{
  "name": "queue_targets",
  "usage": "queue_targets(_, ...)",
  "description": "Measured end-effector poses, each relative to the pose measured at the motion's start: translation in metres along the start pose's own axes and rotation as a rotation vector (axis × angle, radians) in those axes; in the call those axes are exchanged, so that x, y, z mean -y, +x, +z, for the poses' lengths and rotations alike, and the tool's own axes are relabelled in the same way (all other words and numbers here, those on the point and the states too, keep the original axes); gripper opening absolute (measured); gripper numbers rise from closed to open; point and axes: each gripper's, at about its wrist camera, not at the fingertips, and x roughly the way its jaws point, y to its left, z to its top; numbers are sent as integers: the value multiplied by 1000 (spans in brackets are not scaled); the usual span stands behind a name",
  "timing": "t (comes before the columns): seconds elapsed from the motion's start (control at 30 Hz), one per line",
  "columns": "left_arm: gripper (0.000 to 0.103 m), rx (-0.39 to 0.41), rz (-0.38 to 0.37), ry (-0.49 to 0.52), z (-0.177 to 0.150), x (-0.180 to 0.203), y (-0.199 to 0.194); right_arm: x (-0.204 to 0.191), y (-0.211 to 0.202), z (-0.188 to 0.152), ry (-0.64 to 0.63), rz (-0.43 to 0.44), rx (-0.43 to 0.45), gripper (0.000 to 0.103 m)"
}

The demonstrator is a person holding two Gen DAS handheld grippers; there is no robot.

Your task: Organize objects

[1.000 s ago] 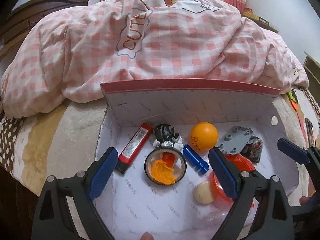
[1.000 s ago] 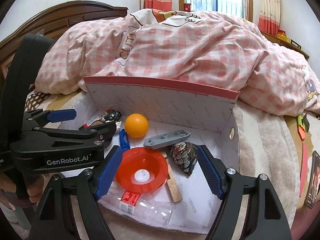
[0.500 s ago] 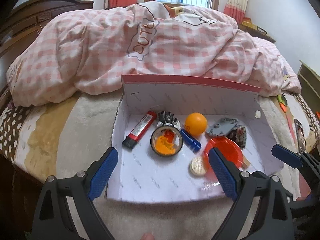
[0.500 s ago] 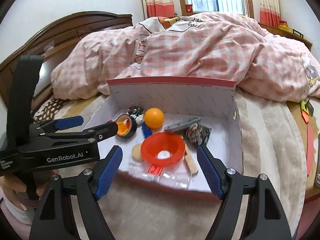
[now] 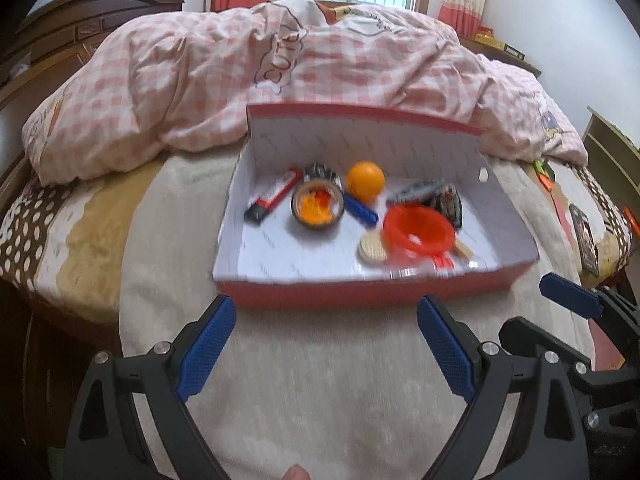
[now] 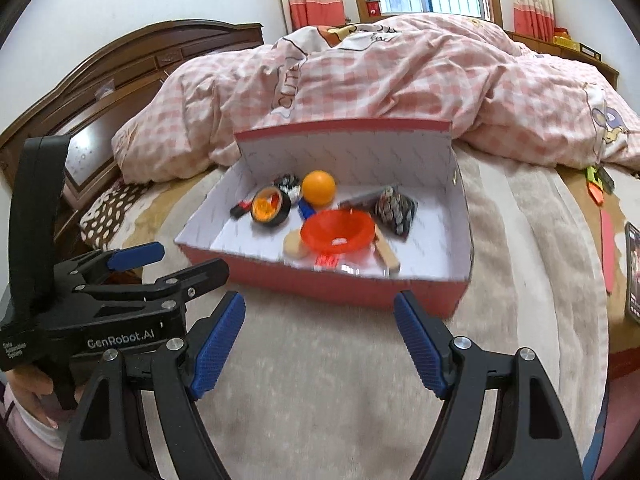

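Red cardboard walls frame the box (image 5: 360,294) we face on the beige blanket (image 5: 320,380), white inside, with the pink checked duvet (image 5: 280,92) heaped behind it; our left gripper (image 5: 326,348) hangs just short of its near wall, fingers spread wide and empty; inside, from the left, we see a red and black bar (image 5: 274,196), a dark ring with orange filling (image 5: 317,206), a blue stick (image 5: 360,210), an orange ball (image 5: 365,181), a pale round disc (image 5: 372,247) and a red bowl (image 5: 418,232); our right gripper (image 6: 320,342) is likewise spread, holding nothing.
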Motion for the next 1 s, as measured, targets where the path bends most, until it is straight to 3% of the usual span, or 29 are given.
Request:
queue_targets(0.3,93,-20,18,-10,-35,9,4,1,-3,-29,38,-42,1,79)
queue_targets(1.0,93,-88,34,-5,-44,10,23,6,10,-41,76,-50,-53,79)
